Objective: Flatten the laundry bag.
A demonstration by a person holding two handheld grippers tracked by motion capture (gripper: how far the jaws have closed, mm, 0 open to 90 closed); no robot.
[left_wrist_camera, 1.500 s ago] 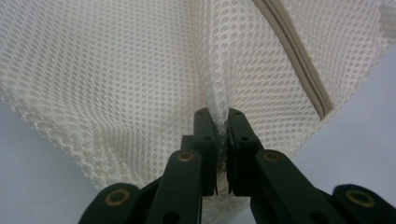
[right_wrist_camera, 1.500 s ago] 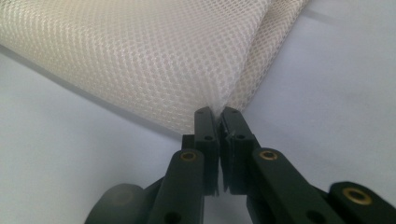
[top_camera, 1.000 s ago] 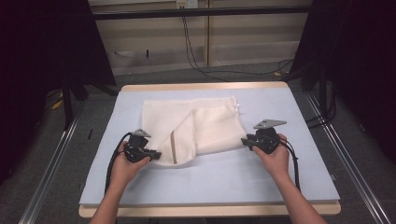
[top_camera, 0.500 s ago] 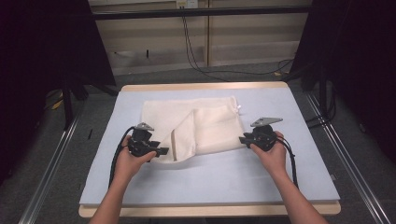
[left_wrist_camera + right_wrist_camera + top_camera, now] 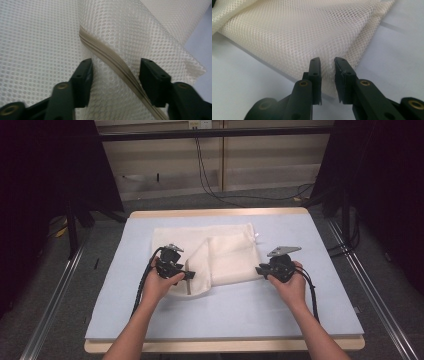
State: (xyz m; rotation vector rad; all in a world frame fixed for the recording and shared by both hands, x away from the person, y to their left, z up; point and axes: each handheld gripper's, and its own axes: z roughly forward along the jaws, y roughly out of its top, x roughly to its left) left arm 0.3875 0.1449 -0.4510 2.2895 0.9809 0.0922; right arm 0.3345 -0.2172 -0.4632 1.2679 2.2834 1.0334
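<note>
Mesh bag: a cream-white mesh laundry bag [image 5: 215, 255] lies flat on the far half of the work surface, its near-left part folded over into a slanting flap.
Zipper: a beige zipper [image 5: 110, 62] runs along the edge of that flap; in the high view its near end shows as a dark strip [image 5: 189, 287] just beside the left gripper.
Left gripper: the left gripper [image 5: 187, 274] sits over the flap at the bag's near-left part. In the left gripper view [image 5: 115, 75] its jaws stand well apart with the zipper and mesh running between them, the pads clear of the zipper on both sides. They have just sprung apart and eased slightly back in.
Right gripper: the right gripper [image 5: 260, 270] meets the bag's near-right edge. In the right gripper view [image 5: 327, 75] its jaws have just been closing on a folded edge of mesh that sits in the narrow gap; whether the pads press the cloth cannot be told.
Hands: the left hand [image 5: 160, 285] and the right hand [image 5: 290, 282] come in from the near edge, each wrapped round its gripper.
Surface: a pale blue mat [image 5: 240, 315] covers the wooden table [image 5: 215, 213], whose bare rim shows at the far side.
Surroundings: a black cable [image 5: 210, 180] hangs down the wall behind the table.
</note>
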